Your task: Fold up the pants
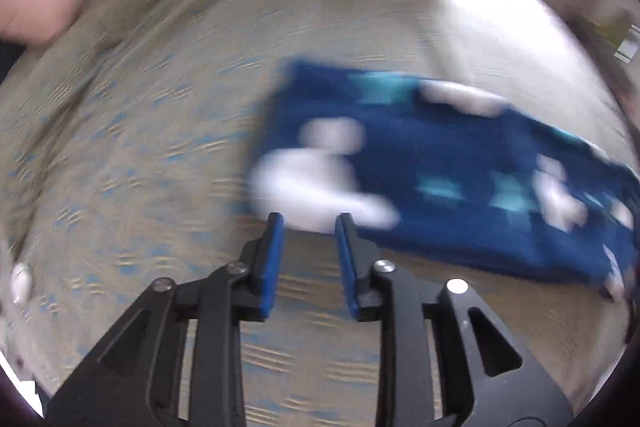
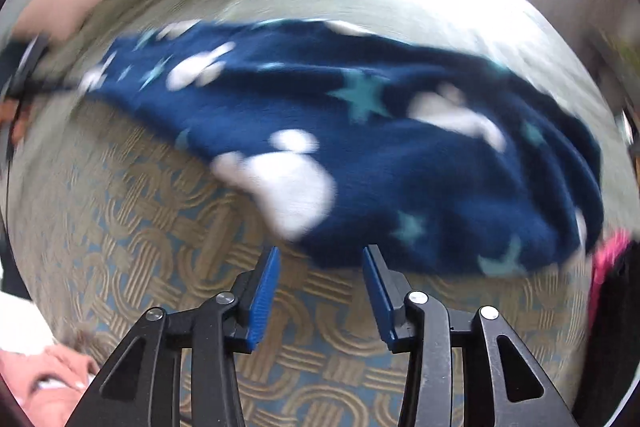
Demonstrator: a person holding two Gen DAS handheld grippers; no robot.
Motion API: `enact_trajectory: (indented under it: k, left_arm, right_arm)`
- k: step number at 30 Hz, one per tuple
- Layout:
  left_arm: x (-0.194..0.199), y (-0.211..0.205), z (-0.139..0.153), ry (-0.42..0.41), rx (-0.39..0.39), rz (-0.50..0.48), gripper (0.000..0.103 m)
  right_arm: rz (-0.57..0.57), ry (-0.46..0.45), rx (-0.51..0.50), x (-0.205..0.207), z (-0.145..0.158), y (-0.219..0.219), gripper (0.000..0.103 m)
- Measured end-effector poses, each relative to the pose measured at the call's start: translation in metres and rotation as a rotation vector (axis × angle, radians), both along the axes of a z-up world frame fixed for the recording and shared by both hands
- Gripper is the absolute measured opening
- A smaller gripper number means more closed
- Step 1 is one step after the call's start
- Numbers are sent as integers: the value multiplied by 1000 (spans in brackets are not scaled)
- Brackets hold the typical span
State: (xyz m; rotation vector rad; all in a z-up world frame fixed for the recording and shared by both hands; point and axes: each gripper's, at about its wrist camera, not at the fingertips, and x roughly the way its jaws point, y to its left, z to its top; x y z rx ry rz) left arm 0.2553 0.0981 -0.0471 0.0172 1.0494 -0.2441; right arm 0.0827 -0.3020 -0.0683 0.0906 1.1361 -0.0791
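The left gripper (image 1: 310, 217) and right gripper (image 2: 322, 251) both gape empty, the right wider. The pants (image 2: 360, 147) (blue fleece with stars) lie on the patterned cover (image 2: 160, 227) just ahead, long axis running crosswise; the right looks nearer.

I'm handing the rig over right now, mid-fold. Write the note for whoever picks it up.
Left gripper: open, holding nothing, just short of the near edge of the pants.
Right gripper: open, empty, at the near edge of the pants.
The pants, blue fleece with stars and white shapes, lie as a long band on the patterned bedspread. Both views are motion-blurred, so how many folds are in cannot be told.
Left to do, probably: grip an end and fold the band over, then check it lies flat.
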Motion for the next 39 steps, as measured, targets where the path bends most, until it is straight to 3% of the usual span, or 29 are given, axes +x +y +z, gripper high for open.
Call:
enact_trajectory:
  k: [2,4,6,10,14,20,24,31,32,33,34,35,37,39]
  left_arm:
    - [-26,-42,11,-24,-55,-130,50]
    - [-70,-105,18,-35,-124,-345,57]
    - [-97,-155,18,-17,-140,-503,57]
    - [-156,-270,7,-38,-58,-759,57]
    - [-184,-349,-9,-50,64,-884,57]
    - [-169,-384,-22,-10,95,-864,57]
    - [-159,-387,-22,42,40,-806,57]
    - [-154,-380,-19,89,-23,-754,57]
    - [-154,-381,-20,94,-24,-753,58]
    - [-154,-379,-20,98,-23,-753,58]
    - [-154,-381,-21,103,-20,-753,58]
    - [-153,-381,-23,106,-17,-754,58]
    - [-153,-383,-24,110,-23,-758,59]
    - [-154,-384,-25,112,-25,-757,61]
  right_arm:
    - [-157,-21,53,-13,0,-37,50]
    - [-338,-33,88,-27,-3,-80,53]
    - [-454,-42,117,-41,-5,-109,53]
    - [-596,-80,185,-70,-9,-151,53]
    - [-620,-112,200,-82,-10,-170,53]
    - [-553,-188,169,-66,12,-205,53]
    - [-537,-251,178,-28,30,-249,59]
    - [-523,-195,238,53,5,-303,58]
    - [-521,-181,250,57,0,-304,56]
    - [-515,-167,264,64,-6,-305,21]
    - [-507,-141,269,70,-10,-305,8]
    - [-527,-145,236,71,-7,-304,7]
    - [-591,-248,175,63,12,-312,7]
    - [-671,-266,258,60,12,-341,7]
